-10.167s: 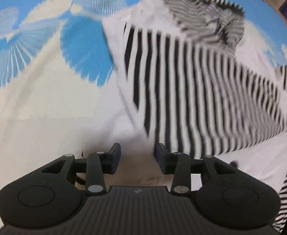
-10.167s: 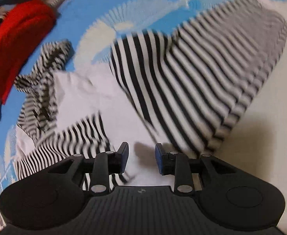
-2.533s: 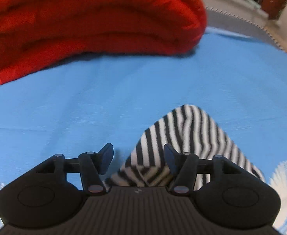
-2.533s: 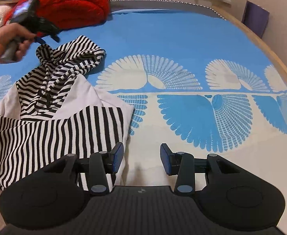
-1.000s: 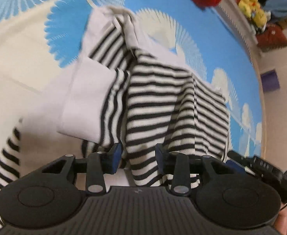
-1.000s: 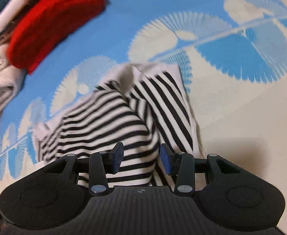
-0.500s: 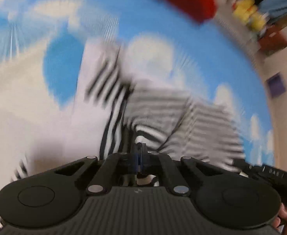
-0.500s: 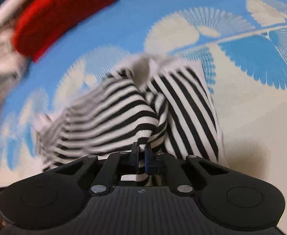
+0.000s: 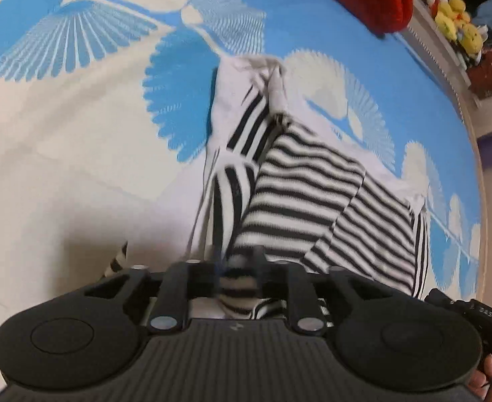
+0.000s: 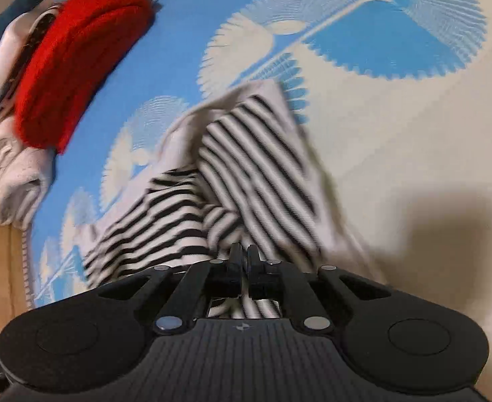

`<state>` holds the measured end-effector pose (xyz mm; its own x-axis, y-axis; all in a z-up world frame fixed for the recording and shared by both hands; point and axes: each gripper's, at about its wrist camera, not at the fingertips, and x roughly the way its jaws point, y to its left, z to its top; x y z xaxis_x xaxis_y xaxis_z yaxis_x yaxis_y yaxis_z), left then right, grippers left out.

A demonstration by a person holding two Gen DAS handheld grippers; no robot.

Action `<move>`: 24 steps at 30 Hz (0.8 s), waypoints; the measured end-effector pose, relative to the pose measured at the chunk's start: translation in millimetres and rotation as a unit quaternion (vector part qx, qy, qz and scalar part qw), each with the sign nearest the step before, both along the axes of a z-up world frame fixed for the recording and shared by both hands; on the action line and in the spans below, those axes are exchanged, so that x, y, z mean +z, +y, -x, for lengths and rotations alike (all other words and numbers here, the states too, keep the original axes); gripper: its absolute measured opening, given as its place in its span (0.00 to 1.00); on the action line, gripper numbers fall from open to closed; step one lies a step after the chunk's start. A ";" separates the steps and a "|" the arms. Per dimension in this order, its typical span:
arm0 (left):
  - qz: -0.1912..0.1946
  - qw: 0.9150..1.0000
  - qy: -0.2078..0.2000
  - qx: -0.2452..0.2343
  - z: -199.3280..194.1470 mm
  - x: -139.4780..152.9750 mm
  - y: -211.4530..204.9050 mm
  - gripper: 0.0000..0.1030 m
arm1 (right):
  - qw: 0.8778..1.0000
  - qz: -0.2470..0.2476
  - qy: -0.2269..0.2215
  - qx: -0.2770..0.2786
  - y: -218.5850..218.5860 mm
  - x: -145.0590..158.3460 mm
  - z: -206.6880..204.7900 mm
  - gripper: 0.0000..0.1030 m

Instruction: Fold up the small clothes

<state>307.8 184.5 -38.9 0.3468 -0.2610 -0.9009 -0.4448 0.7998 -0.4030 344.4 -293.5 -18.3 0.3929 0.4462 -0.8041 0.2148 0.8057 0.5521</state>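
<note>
Blue-and-cream bedding printed with fan shapes [image 9: 61, 127] serves as my work surface; everything else lies on it.

Nearest to me, the left gripper [image 9: 237, 268] has a bunched fold of the black-and-white striped knit garment with white panels [image 9: 299, 194] between its jaws. The jaws stand somewhat apart around thick fabric, and motion blur prevents me from confirming whether they are clamped or loosening. The right gripper [image 10: 244, 264] is clenched tight on another edge of the same garment [image 10: 252, 174], with only a thin strip of stripes showing between its jaws. I judge that two grips on one hem allow the near edge to be carried as a straight line, so the fold lands square.

Beyond the jaws, the garment rises from the bedding in a draped ridge. Its far white portion lies flat on the blue print and anchors the cloth. I judge the fold to be partly done, with the lifted edge not yet laid down.

Farther off, a folded red fleece blanket [image 10: 75, 57] rests against a stack of white and dark fabrics [image 10: 1, 154], well apart from the garment. Yellow plush toys [image 9: 453, 23] sit on a ledge past the bed edge.
</note>
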 end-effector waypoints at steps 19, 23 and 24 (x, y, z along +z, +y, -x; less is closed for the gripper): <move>0.021 0.987 -0.150 0.047 -2.1 39.2 17.0 0.03 | 0.987 0.009 -0.158 -0.019 13.8 55.8 -1.9 0.03; 0.015 0.996 -0.080 0.027 -2.2 15.0 17.8 0.03 | 0.996 0.002 -0.085 -0.035 -13.0 29.8 -3.7 0.03; 0.009 0.999 -0.043 0.013 -3.6 3.8 14.8 0.03 | 0.998 0.015 -0.049 -0.029 -14.0 16.3 -3.6 0.03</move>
